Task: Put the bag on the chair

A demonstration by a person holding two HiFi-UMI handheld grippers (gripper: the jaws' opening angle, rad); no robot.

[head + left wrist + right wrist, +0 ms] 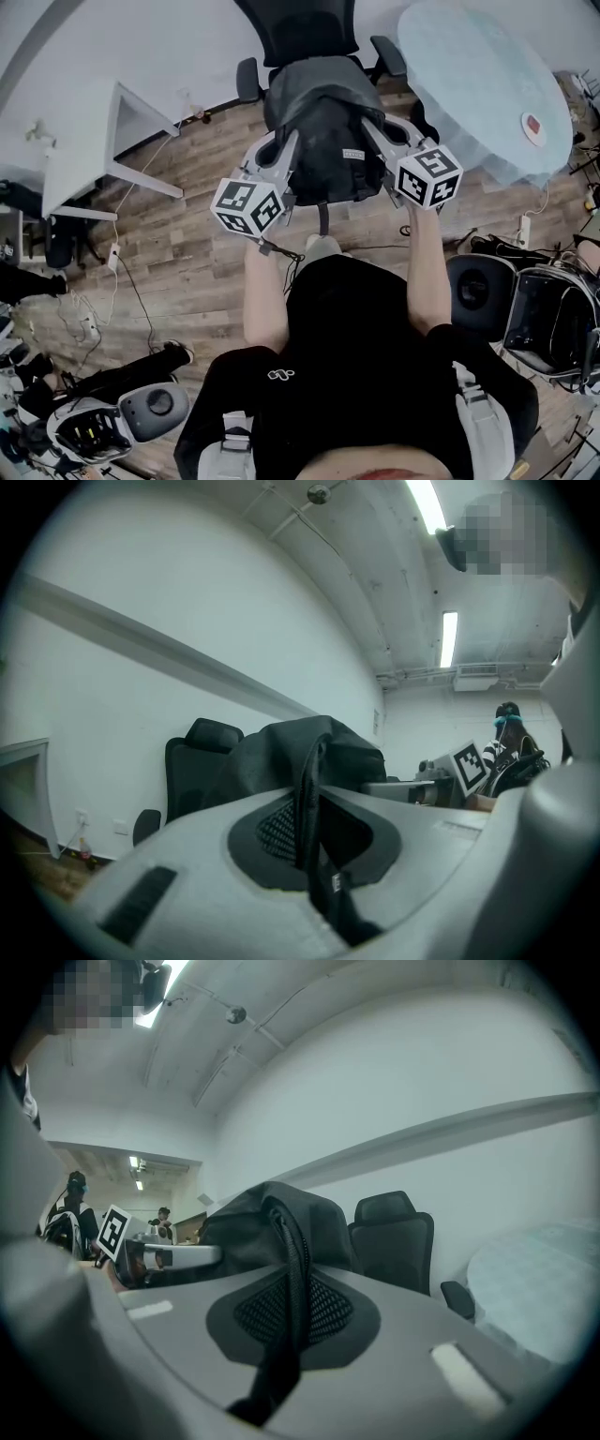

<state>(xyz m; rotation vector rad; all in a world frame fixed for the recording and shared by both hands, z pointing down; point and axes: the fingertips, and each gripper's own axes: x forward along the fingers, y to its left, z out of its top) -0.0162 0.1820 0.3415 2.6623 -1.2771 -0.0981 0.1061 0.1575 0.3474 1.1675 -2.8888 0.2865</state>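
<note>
A black backpack [323,131] hangs in the air between my two grippers, just in front of the black office chair [309,33]. My left gripper [287,142] is shut on one shoulder strap [328,892] at the bag's left side. On the other side, my right gripper [368,127] is shut on another strap [272,1372]. In the left gripper view the bag [291,752] bulges above the jaws with the chair [192,761] behind it. The right gripper view shows the bag [248,1222] left of the chair [394,1237].
A round table with a pale teal cover [487,84] stands right of the chair. A white desk [94,141] is at the left. Cables and gear [103,412] lie on the wood floor at lower left, dark cases [544,319] at the right.
</note>
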